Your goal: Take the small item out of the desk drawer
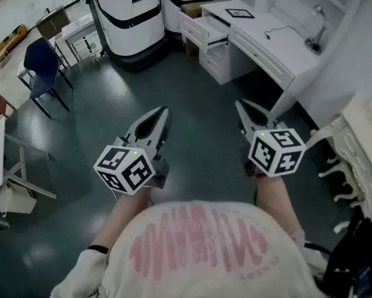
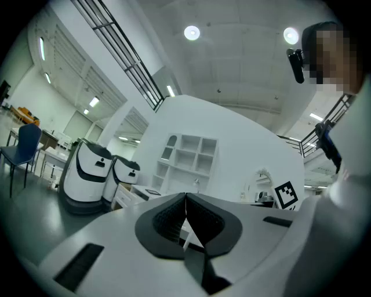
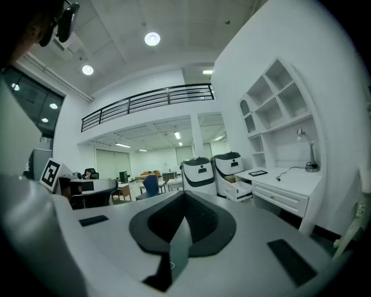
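The left gripper and right gripper are closed and empty, well apart from the table. Its drawer stands open, its contents too small to make out.

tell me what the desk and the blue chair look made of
Desk: probably white painted wood or laminate with a smooth, satin finish; the even white surface and framed drawer fronts suggest this.
Chair: the dark blue back is moulded plastic or fabric, too small to tell which. The thin dark legs look like metal tube.
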Available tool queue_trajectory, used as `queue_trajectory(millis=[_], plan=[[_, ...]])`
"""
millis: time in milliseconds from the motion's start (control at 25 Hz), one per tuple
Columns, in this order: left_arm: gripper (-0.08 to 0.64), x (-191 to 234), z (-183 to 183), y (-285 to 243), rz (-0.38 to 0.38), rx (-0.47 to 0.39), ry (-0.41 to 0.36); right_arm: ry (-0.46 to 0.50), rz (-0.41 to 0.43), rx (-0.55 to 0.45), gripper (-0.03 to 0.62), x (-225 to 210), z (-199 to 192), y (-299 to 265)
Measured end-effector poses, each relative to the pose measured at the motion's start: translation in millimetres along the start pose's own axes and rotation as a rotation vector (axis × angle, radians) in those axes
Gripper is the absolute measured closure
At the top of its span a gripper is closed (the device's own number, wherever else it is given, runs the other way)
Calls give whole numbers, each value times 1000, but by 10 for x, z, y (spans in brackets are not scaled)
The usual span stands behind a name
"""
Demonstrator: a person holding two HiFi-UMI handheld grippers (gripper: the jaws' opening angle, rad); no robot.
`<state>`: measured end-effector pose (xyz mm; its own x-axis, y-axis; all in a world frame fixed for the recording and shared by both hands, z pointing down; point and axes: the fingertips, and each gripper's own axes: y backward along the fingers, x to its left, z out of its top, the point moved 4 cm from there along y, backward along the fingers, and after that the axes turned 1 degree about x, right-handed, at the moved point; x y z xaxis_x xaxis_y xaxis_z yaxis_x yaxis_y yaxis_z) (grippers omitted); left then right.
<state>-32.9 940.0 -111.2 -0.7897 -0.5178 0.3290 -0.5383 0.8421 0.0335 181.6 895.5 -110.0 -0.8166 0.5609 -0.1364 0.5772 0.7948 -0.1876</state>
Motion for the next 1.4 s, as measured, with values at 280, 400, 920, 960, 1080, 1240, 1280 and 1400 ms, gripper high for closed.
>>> queue_trajectory(millis=[280,400,920,960,1080,1240,1280,1400], plan=[[531,147,-54,0,-9,12,6,-48,0,3,575,-3,-103,-121],[531,252,-112,78,-13,7,16,-66,-2,29,575,89,-266,-172],[531,948,-437,-881,-26,118,97,-148,-50,99,575,-693,-505,-1085],[531,1012,-407,-1007,-31,105,97,-143,-49,94,575,-781,-481,-1191],[531,1191,-275,-1404,-33,86,72,-129,-50,82,575,-1072,-340,-1532],[531,1431,-115,-1999,-41,66,52,-119,-41,64,575,-1503,-49,-2007],[531,1506,-95,-2152,-38,54,52,-108,-35,59,575,-1603,13,-2129],[531,1690,-54,-2574,-27,31,58,-82,-17,51,575,-1866,158,-2443]])
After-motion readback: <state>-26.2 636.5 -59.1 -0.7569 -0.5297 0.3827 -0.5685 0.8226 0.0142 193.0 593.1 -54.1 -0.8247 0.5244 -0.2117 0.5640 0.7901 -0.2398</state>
